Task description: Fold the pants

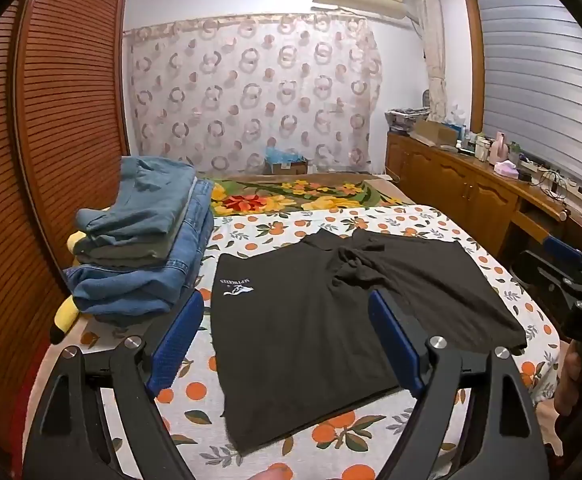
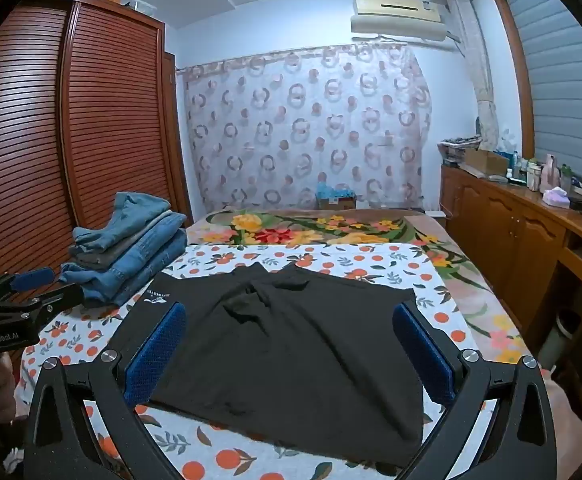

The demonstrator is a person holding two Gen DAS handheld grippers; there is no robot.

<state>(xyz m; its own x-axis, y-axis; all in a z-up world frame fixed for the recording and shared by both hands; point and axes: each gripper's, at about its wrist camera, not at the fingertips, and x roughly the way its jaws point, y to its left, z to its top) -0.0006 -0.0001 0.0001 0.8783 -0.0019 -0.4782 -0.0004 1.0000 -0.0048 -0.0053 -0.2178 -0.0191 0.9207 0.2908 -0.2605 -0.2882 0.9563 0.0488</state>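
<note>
Black pants lie spread flat on the orange-patterned sheet that covers the near part of the bed, with a small white logo showing near their left edge and a bunched fold of cloth near the middle of the far edge. Left gripper hangs above the near left portion of the pants, tilted downward, its blue pads spread wide with nothing between them and no contact with the cloth. Right gripper hangs above the near edge of the pants, likewise spread wide and holding nothing; its blue pads frame the garment on either side. Each gripper appears at the margin of the other's view, the right one at the right margin of the left wrist view, with a hand on its handle. Stack of folded jeans sits on the bed to the left of the pants, near a slatted wooden wardrobe. Floral blanket covers the far part of the bed. Wooden cabinet with cluttered top stands along the right wall.
</note>
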